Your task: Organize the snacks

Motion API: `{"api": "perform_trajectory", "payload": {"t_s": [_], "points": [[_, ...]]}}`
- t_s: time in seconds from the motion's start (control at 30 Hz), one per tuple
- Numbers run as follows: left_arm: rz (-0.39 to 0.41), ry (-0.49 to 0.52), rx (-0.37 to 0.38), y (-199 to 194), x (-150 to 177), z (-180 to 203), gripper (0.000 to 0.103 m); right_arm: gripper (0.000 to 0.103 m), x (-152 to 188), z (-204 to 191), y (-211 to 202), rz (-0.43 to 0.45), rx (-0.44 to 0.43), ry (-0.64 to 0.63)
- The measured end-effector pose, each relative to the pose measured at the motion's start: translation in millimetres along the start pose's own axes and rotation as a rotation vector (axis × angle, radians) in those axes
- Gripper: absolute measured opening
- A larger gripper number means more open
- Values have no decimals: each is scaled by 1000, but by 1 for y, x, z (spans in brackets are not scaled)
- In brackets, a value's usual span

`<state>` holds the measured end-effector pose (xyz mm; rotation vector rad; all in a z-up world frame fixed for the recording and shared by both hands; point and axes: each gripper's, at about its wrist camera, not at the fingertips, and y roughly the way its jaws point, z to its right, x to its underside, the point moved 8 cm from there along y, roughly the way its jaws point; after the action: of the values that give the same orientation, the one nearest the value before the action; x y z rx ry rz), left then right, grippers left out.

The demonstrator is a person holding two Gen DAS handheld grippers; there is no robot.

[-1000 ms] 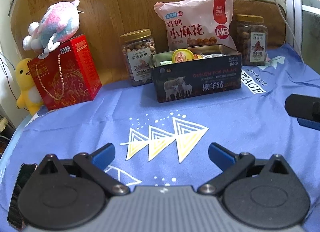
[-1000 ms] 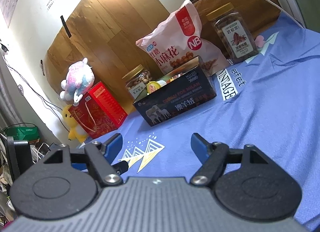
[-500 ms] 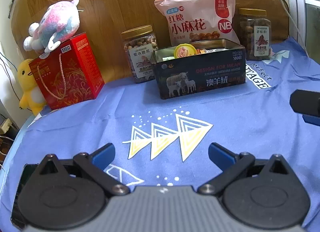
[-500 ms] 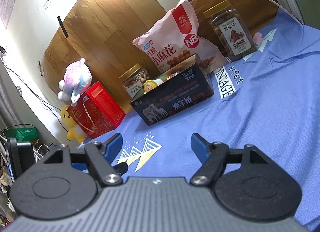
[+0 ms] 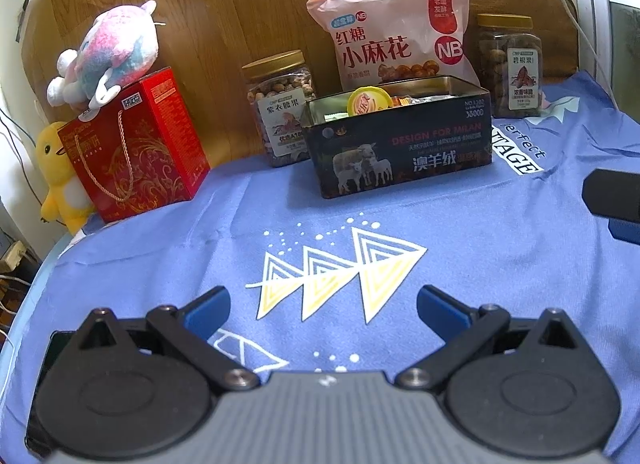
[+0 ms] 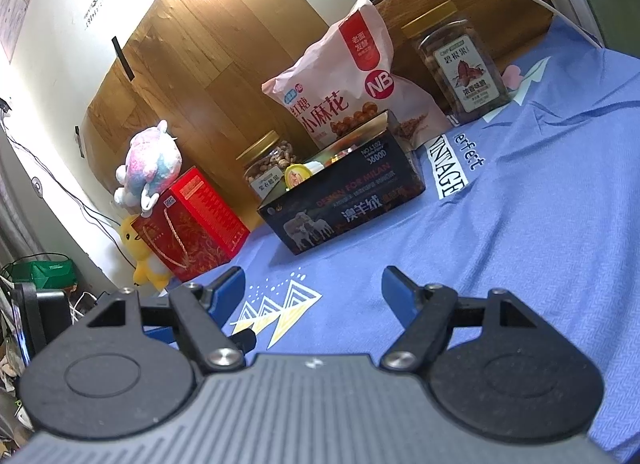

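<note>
A: Status check. Dark tin (image 5: 400, 152) sits on the blue cloth (image 5: 500, 256), lid off. Inside it — a yellow-lidded cup (image 5: 369, 100) near its left end, plus foil-wrapped pieces further right. Nothing loose on the cloth in front of it that I can see.

B: Grippers?

A: Left gripper (image 5: 322, 306) has its jaws spread wide, nothing between them, only the triangle print of the cloth showing through the gap. Right gripper (image 6: 312, 290) the same: jaws well apart, empty, held over the cloth well short of the tin.

B: So what is left?

A: Judging by position only, small items look packed. The pink bag (image 5: 394, 34) stands just behind the tin and leans on the wooden panel; the left nut jar (image 5: 282, 104) stands just beside the tin's left end, the right nut jar (image 5: 510, 64) behind its right corner. All three outside the tin. The red gift box (image 5: 136, 144) with the plush toy (image 5: 114, 50) on top stands well apart to the left, with a yellow duck toy (image 5: 56, 176) beside it.

B: Done, then?

A: Cannot say. If the bag and jars count as already lined up, it is near finished; if they must be moved, that work is untouched.
</note>
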<state>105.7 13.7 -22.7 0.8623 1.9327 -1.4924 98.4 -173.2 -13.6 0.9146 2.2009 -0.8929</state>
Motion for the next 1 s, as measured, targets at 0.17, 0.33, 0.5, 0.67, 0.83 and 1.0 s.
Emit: {"api": "perform_trajectory", "payload": {"t_s": [0.17,0.33,0.5,0.67,0.83,1.0], "points": [[1,1,-1,0,0,0,103,77,0,0,0,3,0,2],[3,3,-5,-2,0,0,103,77,0,-1,-1,8,-1,4],[7,4,-8,-4,-1,0,103,77,-1,-1,-3,15,-3,3],[10,6,-10,-5,-1,-1,103,77,-1,-1,-3,15,-4,2],[14,8,-12,-7,-2,0,103,77,-1,-2,-3,19,-3,1],[19,7,-15,-10,-3,0,103,77,-3,-2,-5,26,-5,2]]}}
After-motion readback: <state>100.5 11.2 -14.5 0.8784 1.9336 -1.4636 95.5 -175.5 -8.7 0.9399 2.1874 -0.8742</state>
